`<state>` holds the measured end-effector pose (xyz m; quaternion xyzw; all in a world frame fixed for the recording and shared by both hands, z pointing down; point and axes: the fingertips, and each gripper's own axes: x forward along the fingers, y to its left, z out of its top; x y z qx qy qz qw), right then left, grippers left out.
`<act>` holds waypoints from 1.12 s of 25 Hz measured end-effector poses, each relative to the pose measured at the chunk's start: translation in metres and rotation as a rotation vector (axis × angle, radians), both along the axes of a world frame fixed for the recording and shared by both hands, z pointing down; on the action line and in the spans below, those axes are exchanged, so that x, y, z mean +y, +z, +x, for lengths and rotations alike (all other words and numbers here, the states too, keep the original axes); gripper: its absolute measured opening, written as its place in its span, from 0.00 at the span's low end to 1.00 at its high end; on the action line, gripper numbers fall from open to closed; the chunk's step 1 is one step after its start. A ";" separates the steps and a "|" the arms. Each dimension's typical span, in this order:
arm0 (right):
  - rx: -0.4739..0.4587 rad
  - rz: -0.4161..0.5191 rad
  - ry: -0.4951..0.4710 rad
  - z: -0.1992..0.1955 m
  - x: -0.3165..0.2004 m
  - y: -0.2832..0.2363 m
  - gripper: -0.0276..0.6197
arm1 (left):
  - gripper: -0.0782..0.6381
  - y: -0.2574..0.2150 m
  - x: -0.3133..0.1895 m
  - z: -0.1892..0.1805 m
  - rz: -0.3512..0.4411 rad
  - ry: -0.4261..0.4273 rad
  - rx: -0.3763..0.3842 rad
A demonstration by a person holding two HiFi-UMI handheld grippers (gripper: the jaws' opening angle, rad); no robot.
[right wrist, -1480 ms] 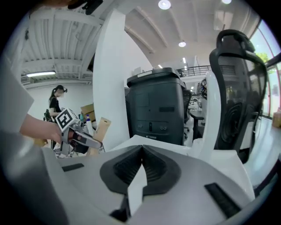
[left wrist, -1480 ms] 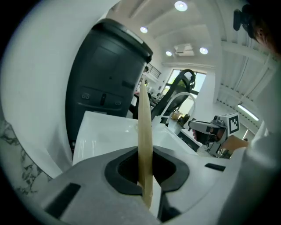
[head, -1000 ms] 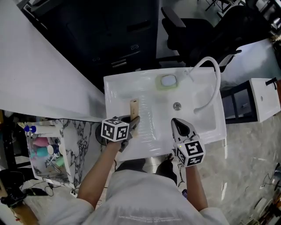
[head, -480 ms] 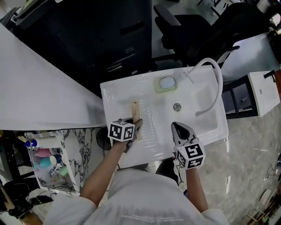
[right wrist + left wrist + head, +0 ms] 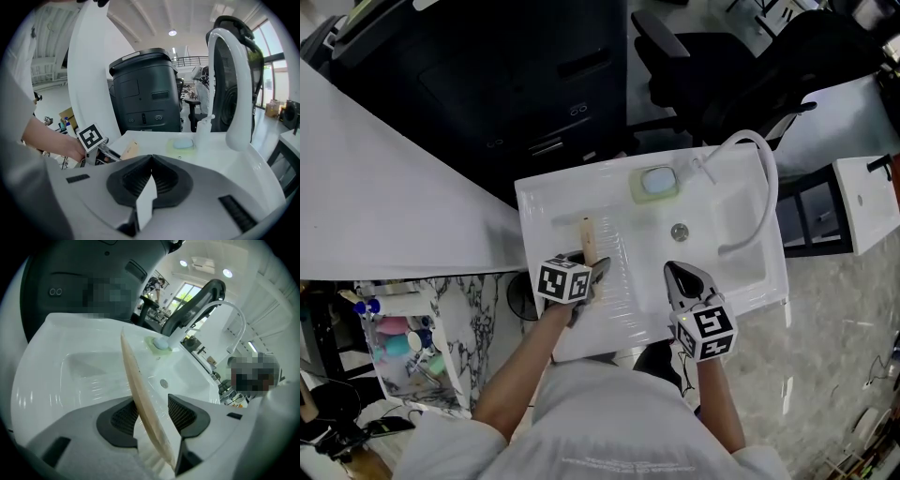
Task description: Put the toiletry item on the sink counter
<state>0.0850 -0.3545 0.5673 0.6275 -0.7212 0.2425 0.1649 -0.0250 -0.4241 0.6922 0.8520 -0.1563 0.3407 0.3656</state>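
The toiletry item is a wooden-handled brush (image 5: 587,236) lying on the left counter of the white sink (image 5: 542,190). My left gripper (image 5: 594,272) sits at the brush's near end and its jaws are opening. In the left gripper view the brush (image 5: 140,394) runs slanted between the pads, close by the left pad with a gap to the right one. My right gripper (image 5: 677,272) hovers over the sink's front edge, shut and empty (image 5: 151,176). The right gripper view also shows the brush (image 5: 130,150) and the left gripper (image 5: 101,152).
A green dish with pale blue soap (image 5: 657,182) sits at the back of the sink, beside a white curved faucet (image 5: 757,178). The drain (image 5: 679,231) lies mid-basin. Behind stand a black cabinet (image 5: 516,84) and an office chair (image 5: 722,66). A cart of bottles (image 5: 394,333) stands at left.
The left gripper's jaws have spread apart off the brush handle, and the brush stays on the counter. The right gripper has barely moved.
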 end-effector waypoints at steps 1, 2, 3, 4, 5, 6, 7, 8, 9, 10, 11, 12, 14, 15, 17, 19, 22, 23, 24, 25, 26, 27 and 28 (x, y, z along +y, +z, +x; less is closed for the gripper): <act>-0.003 -0.003 -0.002 0.001 0.001 0.001 0.04 | 0.35 0.000 0.000 0.000 -0.005 0.001 0.002; -0.006 -0.006 -0.004 0.002 0.001 0.002 0.04 | 0.35 0.000 0.001 0.001 -0.008 0.009 0.001; -0.009 -0.008 -0.007 0.003 0.002 0.004 0.04 | 0.35 0.000 0.003 0.001 -0.009 0.021 -0.005; -0.012 -0.010 -0.011 0.005 0.002 0.005 0.04 | 0.35 0.001 0.004 0.001 -0.005 0.037 -0.015; -0.015 -0.012 -0.015 0.005 0.002 0.006 0.04 | 0.35 0.002 0.005 0.001 0.003 0.059 -0.028; -0.019 -0.015 -0.019 0.006 0.002 0.008 0.04 | 0.35 0.002 0.007 0.001 0.013 0.084 -0.039; -0.022 -0.017 -0.024 0.006 0.002 0.009 0.04 | 0.35 0.003 0.010 0.002 0.020 0.111 -0.047; -0.025 -0.018 -0.030 0.006 0.003 0.010 0.04 | 0.35 0.003 0.013 0.004 0.023 0.135 -0.053; -0.028 -0.018 -0.035 0.006 0.003 0.010 0.04 | 0.35 0.003 0.015 0.004 0.022 0.153 -0.060; -0.032 -0.017 -0.041 0.005 0.003 0.010 0.04 | 0.35 0.004 0.016 0.004 0.025 0.166 -0.071; -0.036 -0.016 -0.047 0.005 0.003 0.011 0.04 | 0.35 0.005 0.016 0.003 0.032 0.178 -0.087; -0.039 -0.016 -0.053 0.004 0.003 0.011 0.04 | 0.35 0.006 0.016 0.001 0.043 0.196 -0.109; -0.043 -0.019 -0.066 0.004 0.004 0.013 0.04 | 0.35 0.010 0.016 -0.002 0.053 0.245 -0.155; -0.046 -0.022 -0.072 0.004 0.005 0.014 0.04 | 0.35 0.011 0.017 -0.004 0.049 0.267 -0.173; -0.054 -0.029 -0.082 0.003 0.009 0.017 0.04 | 0.35 0.011 0.018 -0.007 0.037 0.294 -0.192; -0.063 -0.036 -0.090 0.003 0.012 0.018 0.04 | 0.35 0.009 0.015 -0.009 0.031 0.293 -0.198; -0.073 -0.042 -0.108 0.004 0.013 0.020 0.04 | 0.35 0.002 0.011 -0.010 0.024 0.270 -0.199; -0.075 -0.042 -0.116 0.004 0.013 0.020 0.04 | 0.35 0.000 0.010 -0.011 0.023 0.264 -0.200; -0.076 -0.042 -0.124 0.005 0.012 0.019 0.04 | 0.35 -0.002 0.010 -0.012 0.024 0.259 -0.201; -0.077 -0.041 -0.132 0.005 0.010 0.019 0.04 | 0.35 -0.004 0.011 -0.014 0.026 0.255 -0.202; -0.077 -0.038 -0.141 0.005 0.008 0.017 0.04 | 0.35 -0.007 0.010 -0.015 0.029 0.250 -0.201; -0.075 -0.034 -0.150 0.005 0.005 0.014 0.04 | 0.35 -0.010 0.010 -0.016 0.034 0.244 -0.199; -0.071 -0.028 -0.161 0.005 0.002 0.011 0.04 | 0.35 -0.014 0.009 -0.017 0.040 0.234 -0.196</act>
